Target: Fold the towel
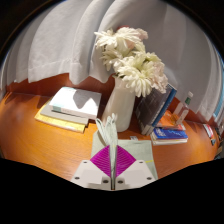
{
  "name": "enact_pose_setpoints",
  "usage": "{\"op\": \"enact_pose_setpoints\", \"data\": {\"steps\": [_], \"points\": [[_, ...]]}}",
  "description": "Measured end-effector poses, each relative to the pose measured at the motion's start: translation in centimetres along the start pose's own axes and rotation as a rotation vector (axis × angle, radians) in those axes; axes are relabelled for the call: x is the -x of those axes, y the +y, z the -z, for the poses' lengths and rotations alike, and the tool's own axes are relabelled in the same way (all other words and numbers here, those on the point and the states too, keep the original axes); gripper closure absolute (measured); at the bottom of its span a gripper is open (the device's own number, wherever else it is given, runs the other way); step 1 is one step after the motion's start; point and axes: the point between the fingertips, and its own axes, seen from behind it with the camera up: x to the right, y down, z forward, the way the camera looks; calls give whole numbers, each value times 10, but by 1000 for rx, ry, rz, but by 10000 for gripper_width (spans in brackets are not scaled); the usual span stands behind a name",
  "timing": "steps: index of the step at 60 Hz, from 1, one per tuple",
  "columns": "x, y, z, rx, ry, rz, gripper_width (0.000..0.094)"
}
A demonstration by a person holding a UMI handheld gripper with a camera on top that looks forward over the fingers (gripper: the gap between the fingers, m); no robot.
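My gripper (110,152) is shut on a corner of the pale greenish-white towel (107,130), which stands up as a thin pinched fold between the two magenta pads (100,158). More of the towel (135,150) lies flat on the wooden table (35,135) just ahead of the fingers and to their right. The gripper is low over the table, near its front edge.
A white vase (120,103) with white flowers (130,58) stands just beyond the fingers. A stack of books (70,105) lies to the left. Upright books (160,108) and a blue book (170,135) are to the right. White curtains (60,40) hang behind.
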Motion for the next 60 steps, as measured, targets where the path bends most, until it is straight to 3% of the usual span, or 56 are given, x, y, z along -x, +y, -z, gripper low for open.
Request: {"op": "enact_pose_setpoints", "data": {"steps": [13, 15, 21, 24, 35, 49, 60], "points": [[-115, 42, -26, 61, -10, 39, 883], [-125, 52, -31, 78, -23, 45, 816], [-148, 66, -39, 74, -33, 40, 431], [-150, 67, -36, 72, -61, 17, 328], [-160, 42, 5, 0, -60, -50, 293], [-150, -21, 121, -168, -41, -135, 267], [-123, -20, 203, -239, -63, -165, 266]]}}
